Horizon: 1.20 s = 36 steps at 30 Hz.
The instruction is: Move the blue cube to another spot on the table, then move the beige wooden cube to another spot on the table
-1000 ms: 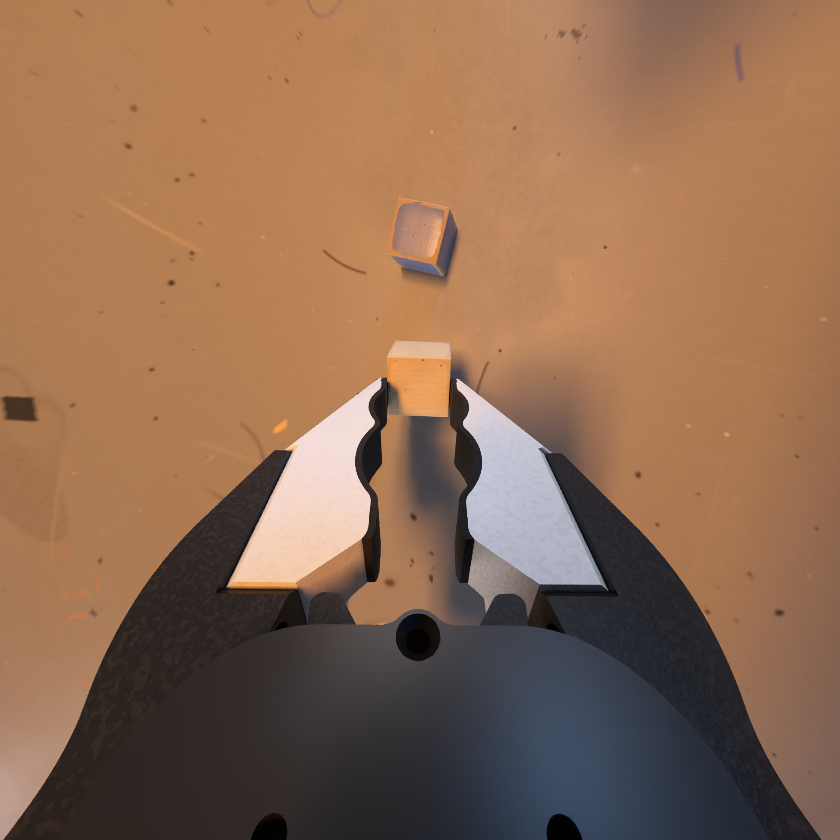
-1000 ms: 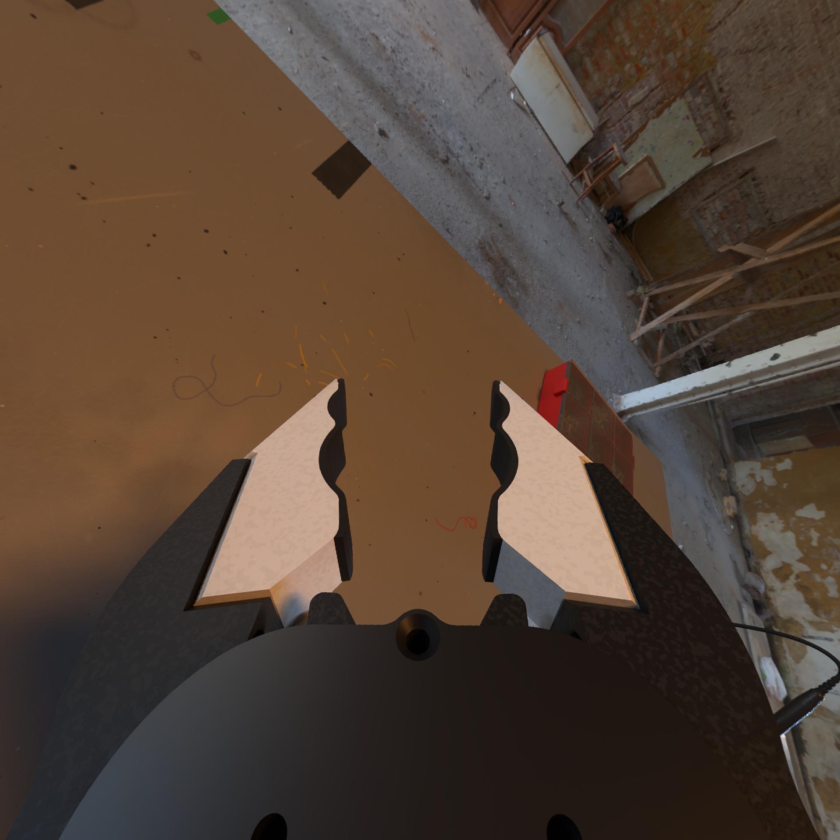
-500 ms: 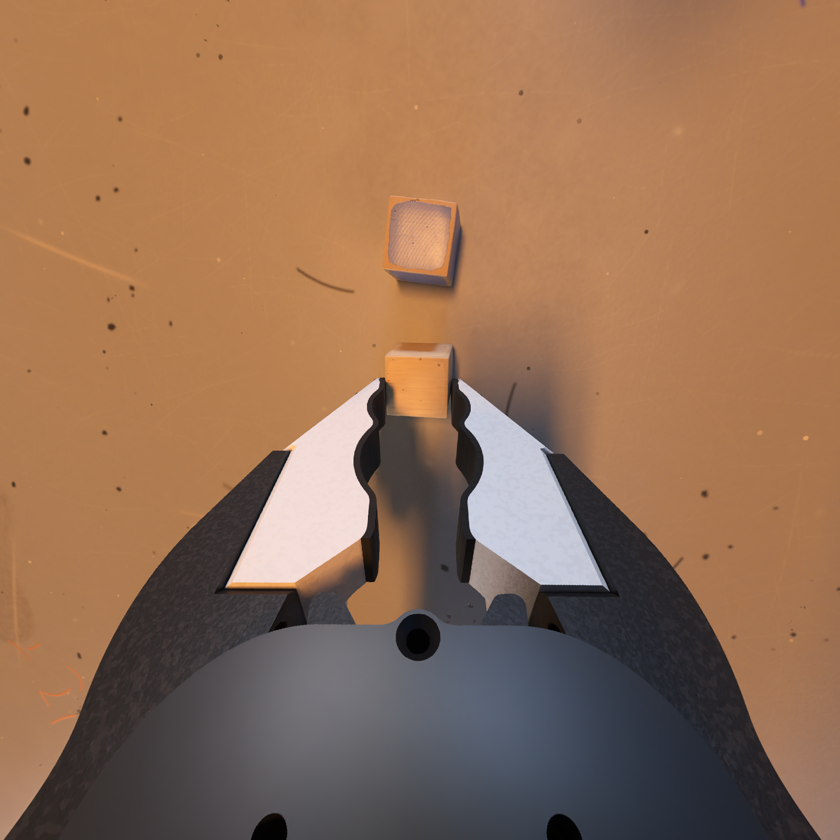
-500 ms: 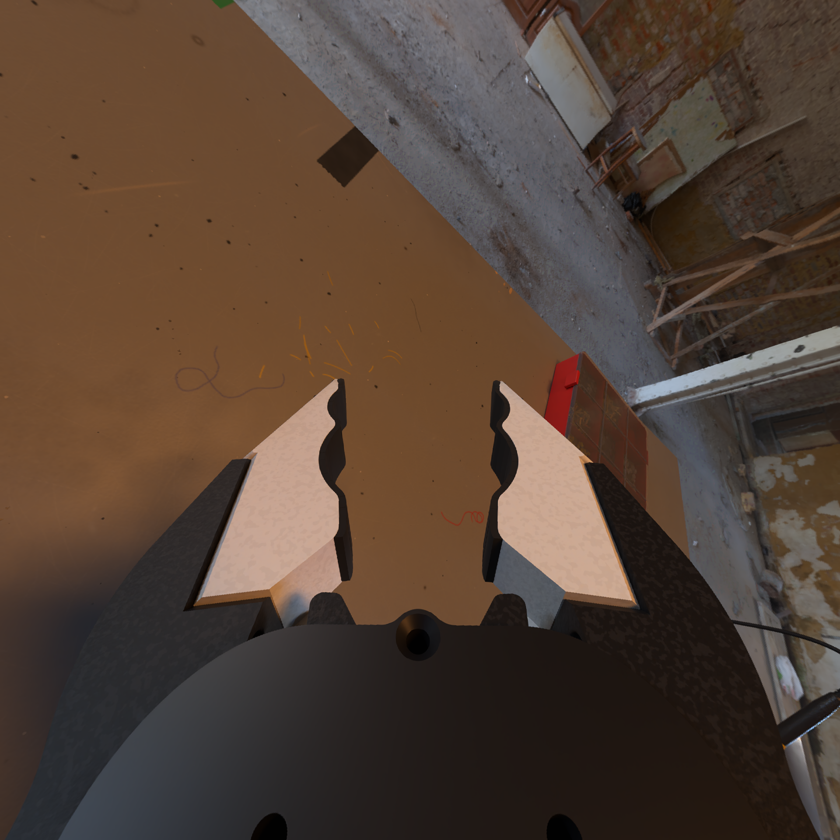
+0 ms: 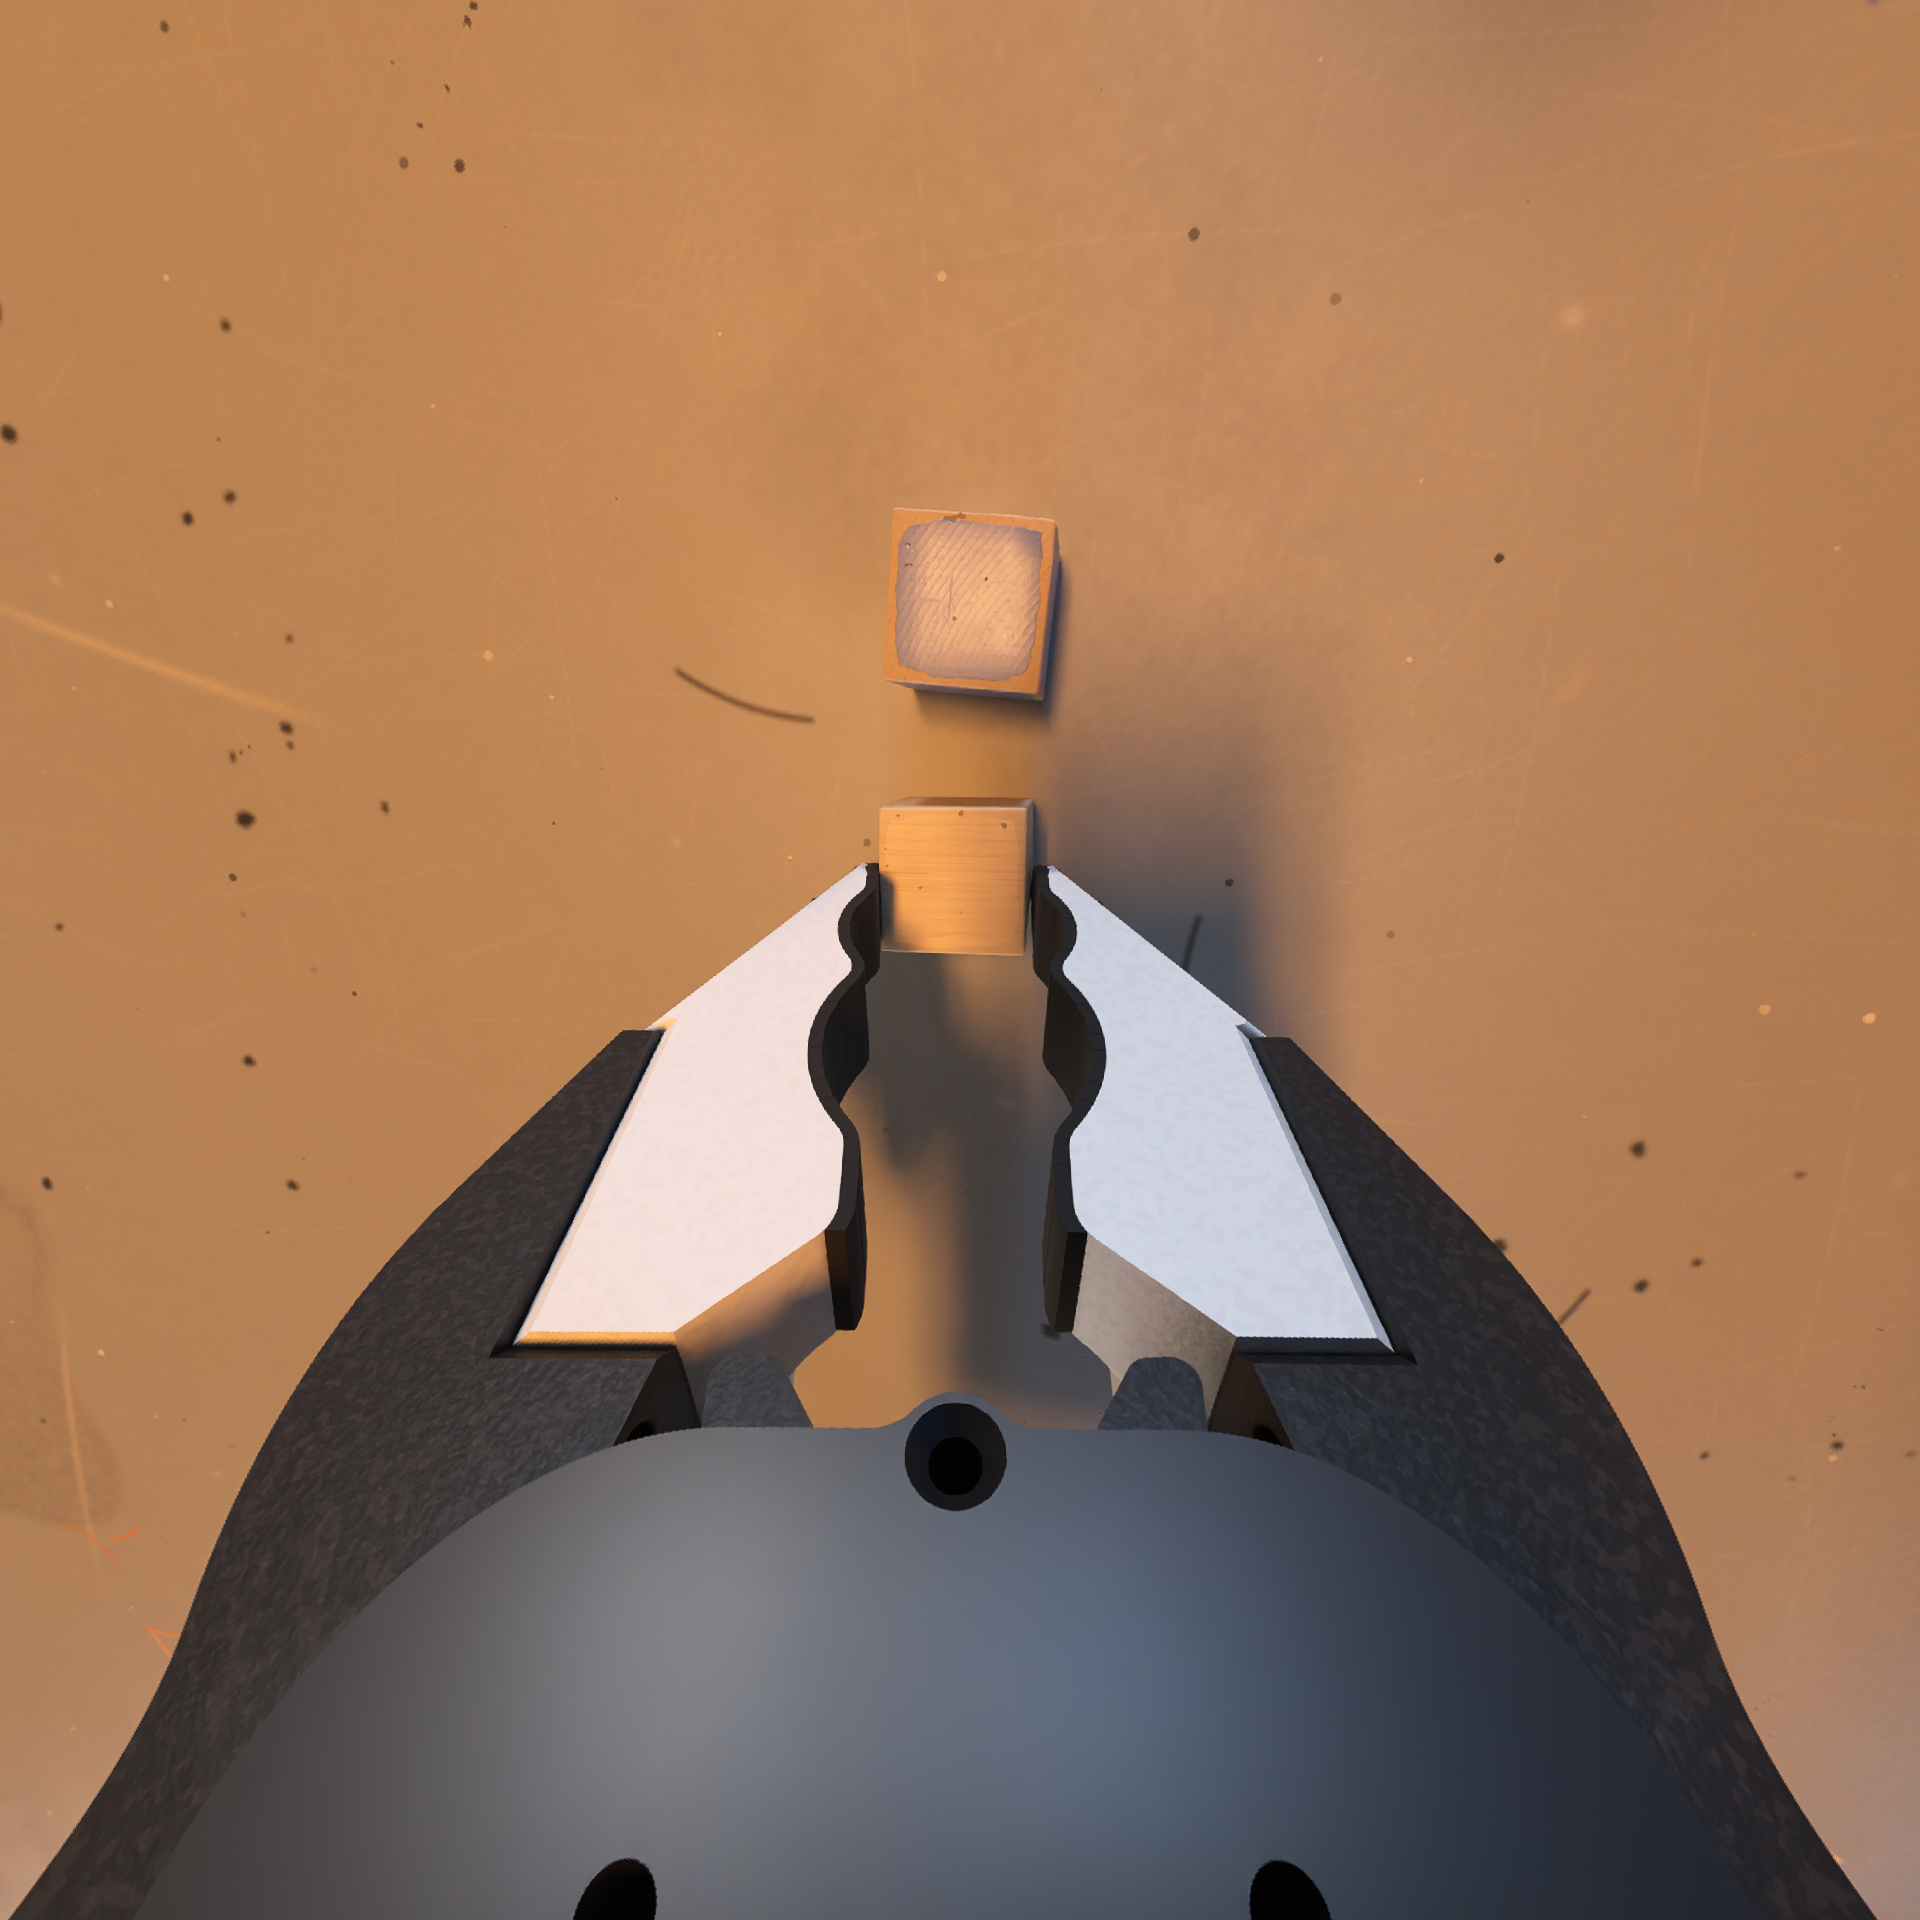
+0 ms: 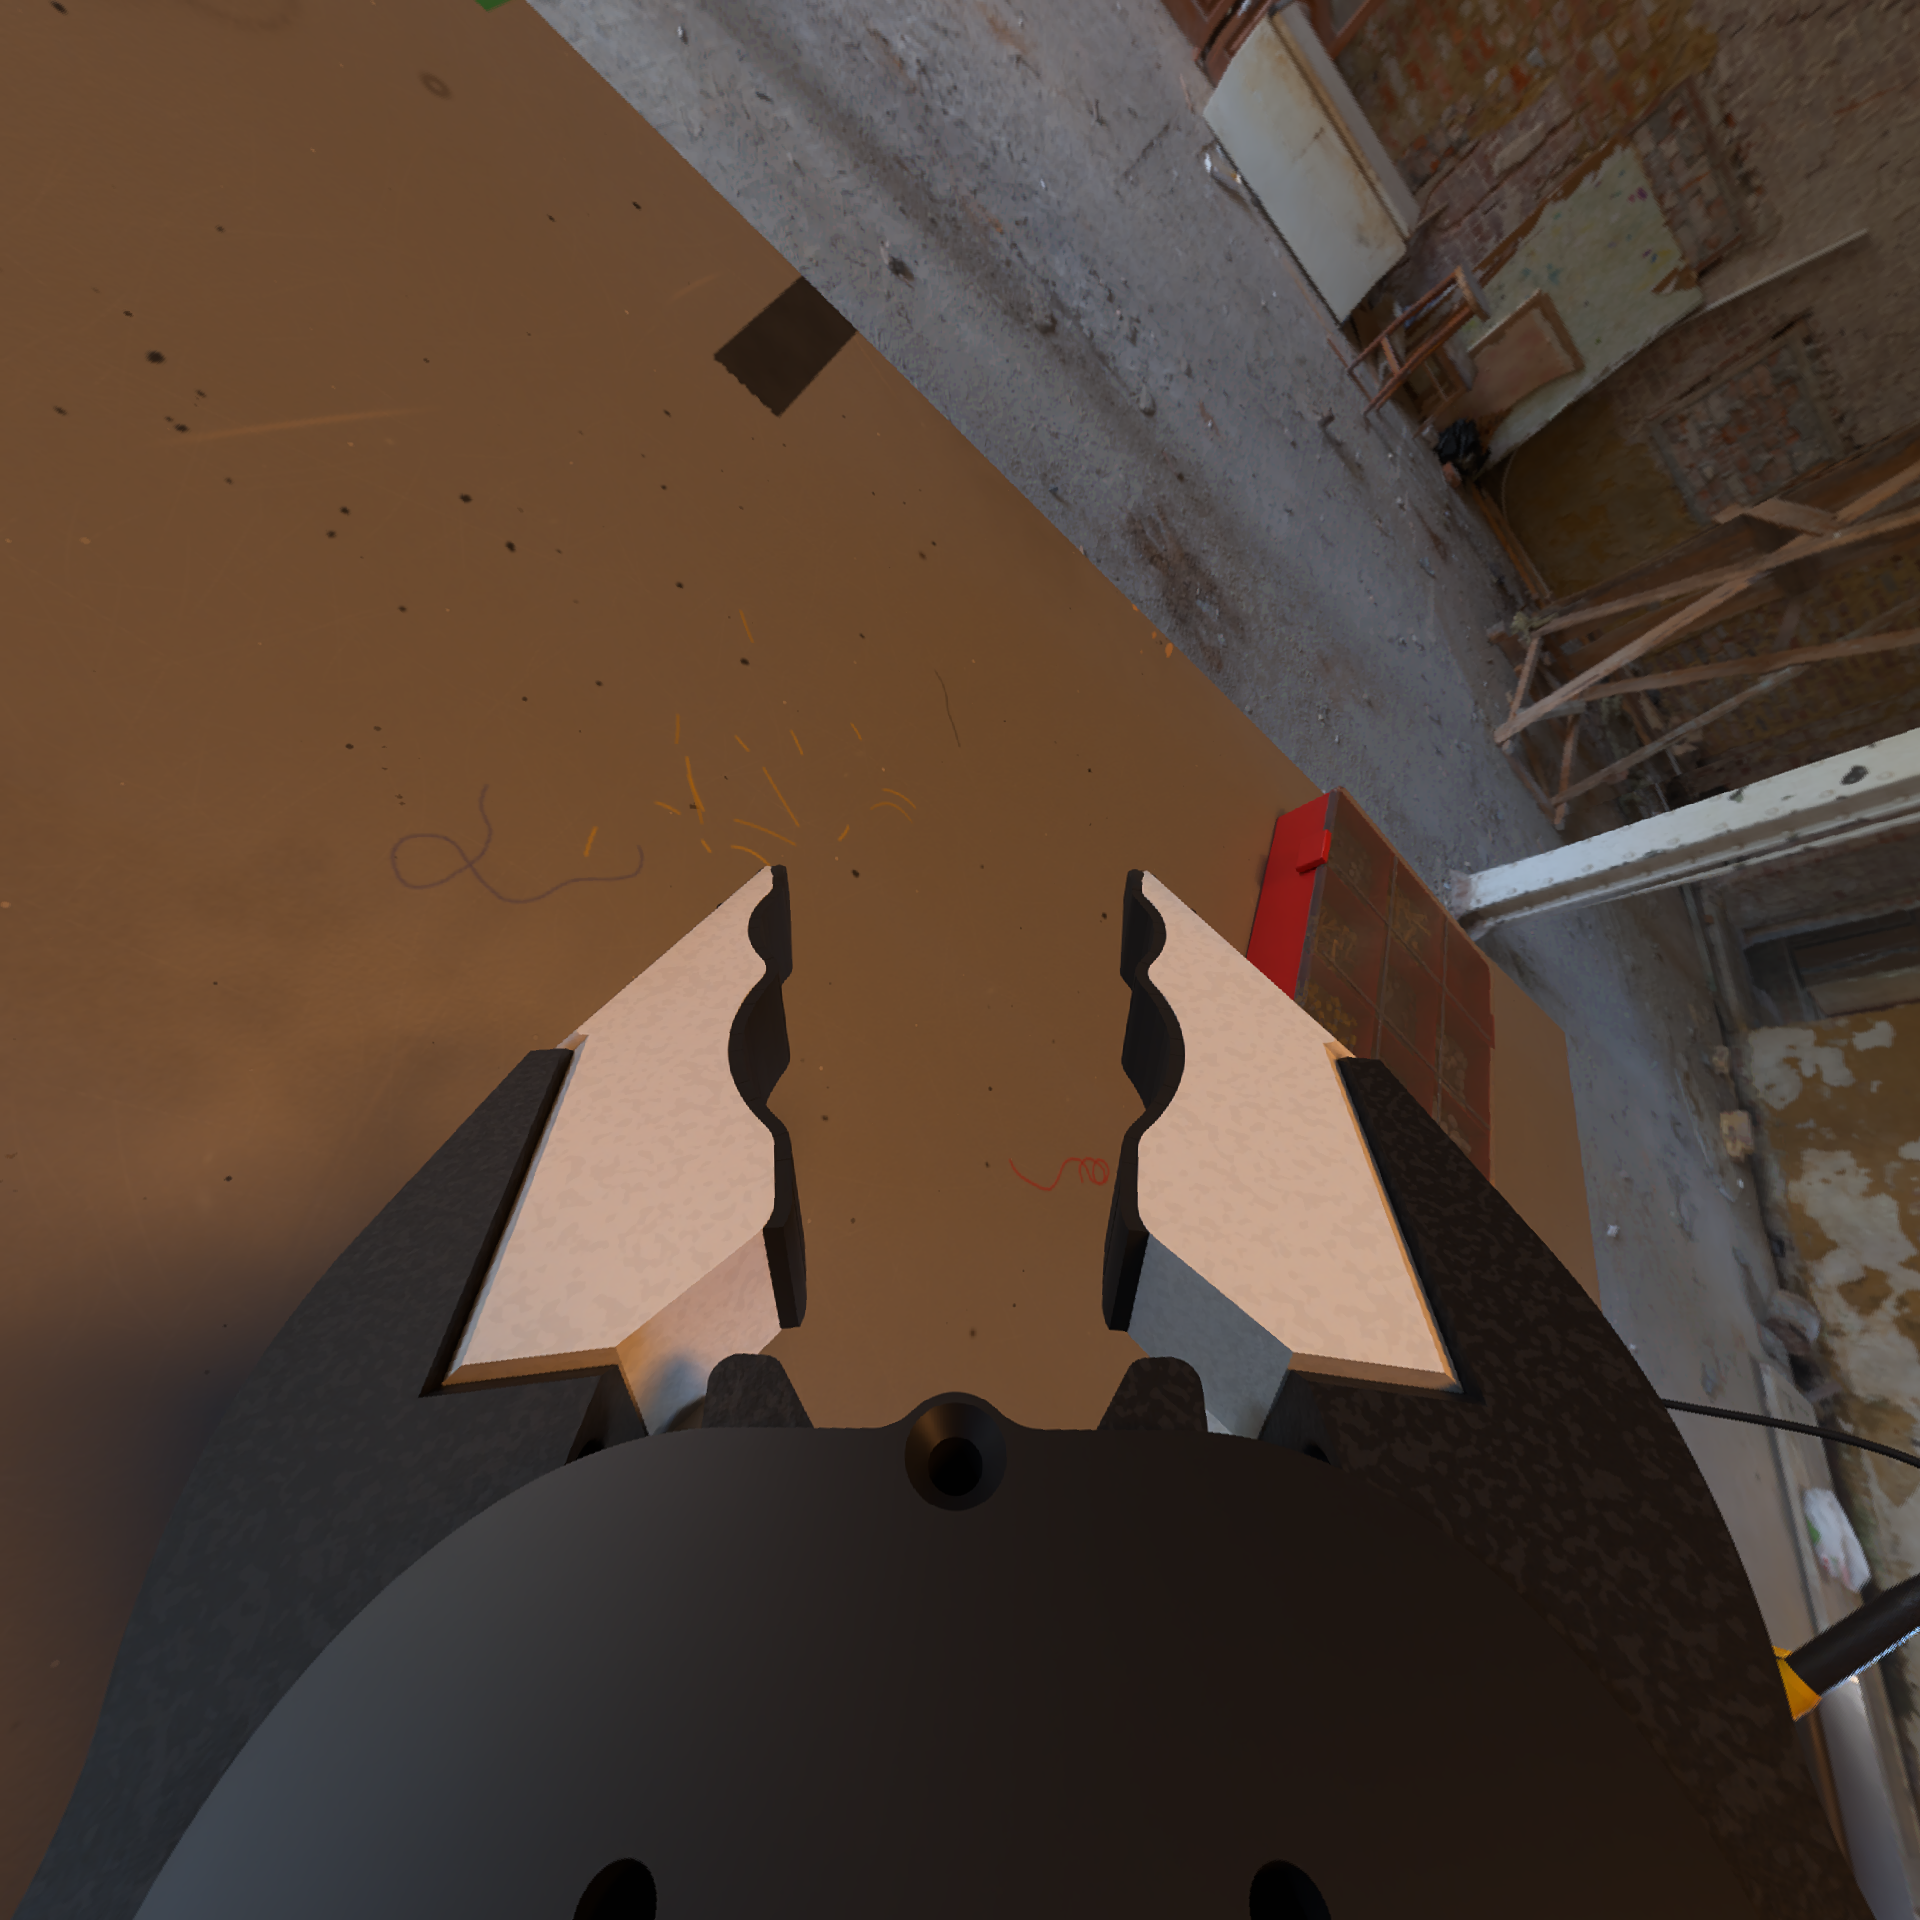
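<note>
My left gripper (image 5: pixel 956 883) is shut on the beige wooden cube (image 5: pixel 954 878), gripped between the fingertips and held above the brown table (image 5: pixel 416 520). The blue cube (image 5: pixel 971 605), its top face pale and worn with orange-lit edges, lies on the table beyond and below the held cube. My right gripper (image 6: pixel 956 878) is open and empty over another part of the table (image 6: pixel 364 520). Neither cube shows in the right wrist view.
In the right wrist view a red and brown box (image 6: pixel 1371 935) stands at the table's right edge, just beyond my right finger. A dark patch (image 6: pixel 784 348) lies at the far edge. Grey floor (image 6: pixel 1039 260) runs past the edge.
The left gripper has carried the beige cube along over the table; the blue cube now sits squarer and straight ahead. The right gripper has drifted slightly, still open.
</note>
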Motion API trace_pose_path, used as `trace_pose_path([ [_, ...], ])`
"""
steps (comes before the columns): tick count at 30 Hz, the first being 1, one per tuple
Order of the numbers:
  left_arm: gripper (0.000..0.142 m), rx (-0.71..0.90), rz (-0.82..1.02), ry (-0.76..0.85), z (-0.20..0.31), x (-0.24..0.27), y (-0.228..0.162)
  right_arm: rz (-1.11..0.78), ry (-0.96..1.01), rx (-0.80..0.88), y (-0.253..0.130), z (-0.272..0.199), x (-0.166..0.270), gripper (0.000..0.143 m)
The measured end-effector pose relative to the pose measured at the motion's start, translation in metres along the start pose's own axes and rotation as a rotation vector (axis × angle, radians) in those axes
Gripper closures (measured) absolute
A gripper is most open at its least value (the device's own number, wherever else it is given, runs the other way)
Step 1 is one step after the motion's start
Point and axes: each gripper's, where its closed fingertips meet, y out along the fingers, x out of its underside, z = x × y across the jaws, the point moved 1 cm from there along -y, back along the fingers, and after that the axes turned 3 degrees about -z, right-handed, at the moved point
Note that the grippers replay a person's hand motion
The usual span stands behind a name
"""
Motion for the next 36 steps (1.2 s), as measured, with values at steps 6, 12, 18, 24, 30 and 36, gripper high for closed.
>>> trace_pose_path([
  [6, 0.115, 0.033, 0.017, 0.0, 0.001, -0.001, 0.0, -0.001, 0.001, -0.002, 0.001, -0.001, 0.0, 0.079],
  [12, 0.115, 0.04, 0.028, -0.007, 0.001, -0.002, 0.0, -0.012, -0.008, -0.006, 0.002, -0.003, 0.001, 0.079],
  [18, 0.114, 0.035, 0.033, -0.008, 0.001, -0.002, 0.0, -0.015, -0.007, -0.01, 0.003, -0.004, 0.002, 0.079],
  [24, 0.098, 0.014, 0.03, -0.029, 0.0, -0.001, 0.002, -0.023, -0.012, -0.016, 0.004, -0.006, 0.004, 0.079],
  [30, 0.085, -0.004, 0.105, -0.045, 0.001, -0.002, -0.026, -0.026, -0.009, -0.019, 0.004, -0.006, 0.006, 0.078],
  [36, 0.084, -0.377, 0.294, -0.25, -0.035, 0.041, -0.17, -0.016, -0.003, -0.019, 0.001, -0.005, 0.006, 0.078],
])
